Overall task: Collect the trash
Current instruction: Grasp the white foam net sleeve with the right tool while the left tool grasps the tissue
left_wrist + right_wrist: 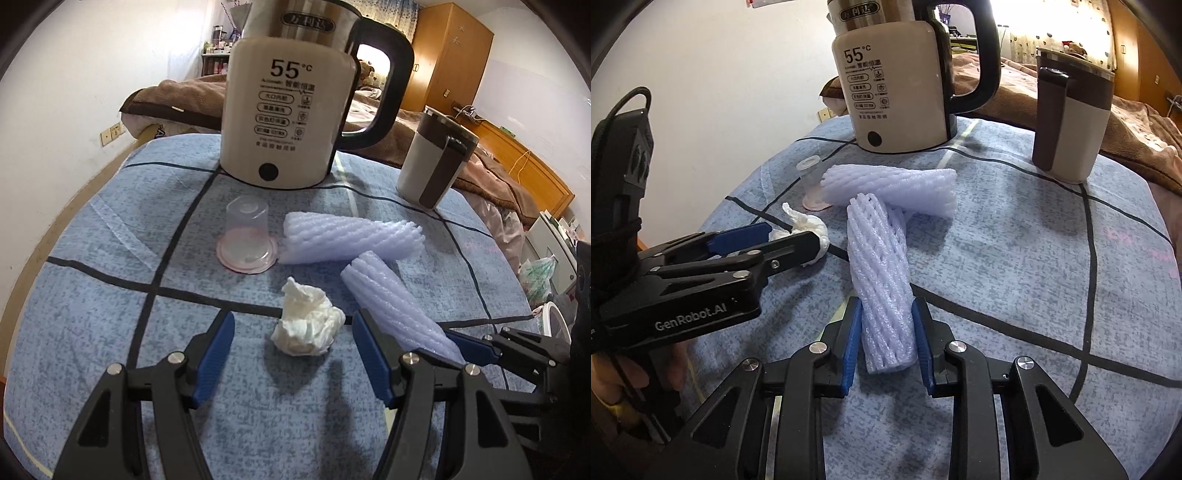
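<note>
R fingers (pixel 884 332) pinch foam sleeve (pixel 879 273) — L fingers (pixel 293 350) spread round crumpled tissue (pixel 308 325).

Home bedroom. Bed (pixel 491 155) with brown blanket (pixel 177 99) behind the cloth-covered table (pixel 110 221), wooden wardrobe (pixel 450 55) in the corner, cluttered shelf (pixel 218 48) by the wall, electric kettle (pixel 291 110) marked 55°C, mug (pixel 432 162).

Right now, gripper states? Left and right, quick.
Left gripper: open, straddling the tissue, pads not touching it.
Right gripper: shut on the near foam sleeve.
</note>
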A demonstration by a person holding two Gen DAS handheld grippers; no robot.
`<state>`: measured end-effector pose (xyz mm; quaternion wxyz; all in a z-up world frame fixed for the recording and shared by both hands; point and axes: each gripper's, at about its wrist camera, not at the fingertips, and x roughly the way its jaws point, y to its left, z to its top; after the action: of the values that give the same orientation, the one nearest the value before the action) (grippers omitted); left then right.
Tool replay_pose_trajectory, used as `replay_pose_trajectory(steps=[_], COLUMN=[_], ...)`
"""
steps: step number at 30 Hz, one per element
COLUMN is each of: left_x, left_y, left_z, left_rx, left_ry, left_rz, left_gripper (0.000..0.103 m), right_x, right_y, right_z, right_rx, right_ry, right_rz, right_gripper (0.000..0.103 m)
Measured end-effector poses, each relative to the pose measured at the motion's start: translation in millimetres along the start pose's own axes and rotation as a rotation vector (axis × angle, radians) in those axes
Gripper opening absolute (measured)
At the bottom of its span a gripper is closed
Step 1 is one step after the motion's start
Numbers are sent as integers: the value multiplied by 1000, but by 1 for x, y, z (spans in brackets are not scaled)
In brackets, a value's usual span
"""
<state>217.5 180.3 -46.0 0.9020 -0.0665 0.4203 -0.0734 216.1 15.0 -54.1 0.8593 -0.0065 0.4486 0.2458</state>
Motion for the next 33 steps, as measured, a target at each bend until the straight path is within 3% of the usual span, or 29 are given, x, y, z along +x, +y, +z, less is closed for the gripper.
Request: replay_pose_trajectory(steps=[7,10,21,33], left_x=[5,2,-19,-50], left_y=[-5,-9,-16,-50], left_z=[-1,-2,-11,-28], left_rx=[20,39,42,80], left_ry=[13,10,-23,-50], left_rz=[-16,-8,-3,-37], left_gripper=[41,38,36,36], right_x=[-1,-2,-13,-56], right_y=[0,0,-5,-14], right_z=[-1,-1,-7,-29], right_rx=[2,4,23,60], right_ry=[-3,-5,-26,-85], right_rz=[2,2,-5,-23], right_gripper=[28,28,27,27])
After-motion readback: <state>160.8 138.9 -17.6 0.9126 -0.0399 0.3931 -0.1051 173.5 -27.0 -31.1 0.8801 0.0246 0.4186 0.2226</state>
